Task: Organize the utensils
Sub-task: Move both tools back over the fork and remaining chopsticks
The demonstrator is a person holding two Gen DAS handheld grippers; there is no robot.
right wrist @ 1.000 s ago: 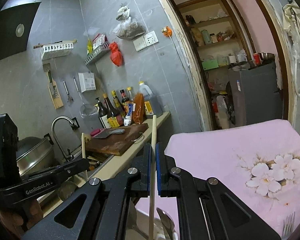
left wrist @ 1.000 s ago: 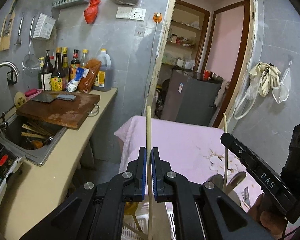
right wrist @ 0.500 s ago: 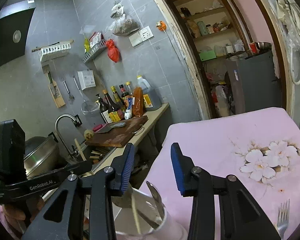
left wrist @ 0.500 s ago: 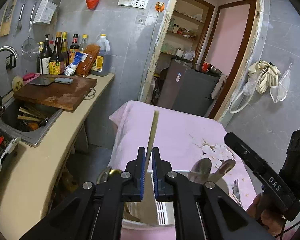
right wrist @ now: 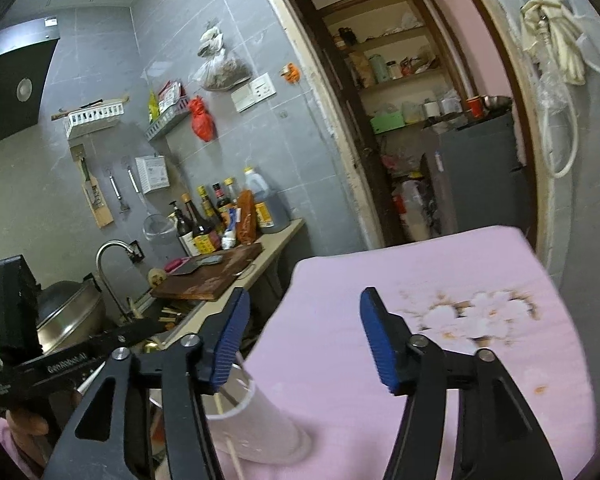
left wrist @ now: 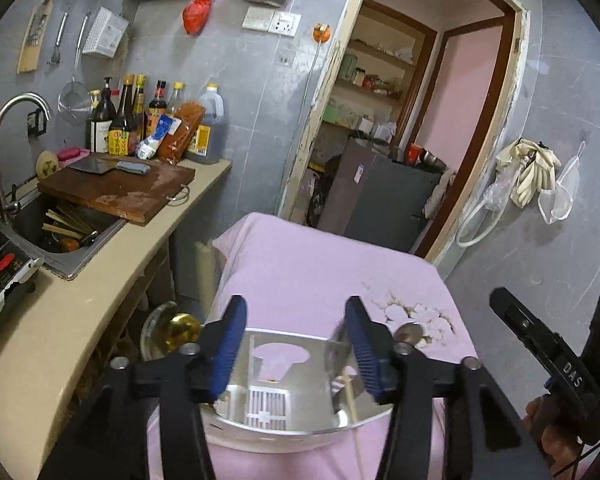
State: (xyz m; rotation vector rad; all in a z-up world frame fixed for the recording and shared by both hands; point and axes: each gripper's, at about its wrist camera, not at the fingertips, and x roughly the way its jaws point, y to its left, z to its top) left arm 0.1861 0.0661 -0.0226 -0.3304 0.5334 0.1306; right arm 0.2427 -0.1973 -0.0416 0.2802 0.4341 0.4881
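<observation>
My left gripper (left wrist: 296, 332) is open and empty, right above a shiny metal utensil holder (left wrist: 284, 392) on the pink tablecloth (left wrist: 308, 264). A chopstick (left wrist: 352, 400) and spoon heads (left wrist: 409, 333) stand in the holder's right side. My right gripper (right wrist: 305, 334) is open and empty above the pink cloth (right wrist: 420, 280). Below its left finger the holder's white outer side (right wrist: 260, 428) shows with chopsticks (right wrist: 230, 436) in it. The other gripper's body shows at the right in the left wrist view (left wrist: 548, 364) and at the left in the right wrist view (right wrist: 60, 360).
A counter (left wrist: 60, 320) runs along the left with a sink (left wrist: 64, 232) holding chopsticks, a cutting board (left wrist: 120, 188) with a cleaver, and bottles (left wrist: 140, 120). A glass lid (left wrist: 168, 332) sits below the counter. A doorway (left wrist: 400, 140) opens behind the table.
Both grippers held a chopstick upright a second ago. The right opened first, then the left opened and dropped its chopstick into the holder. Both now stand wide open.
</observation>
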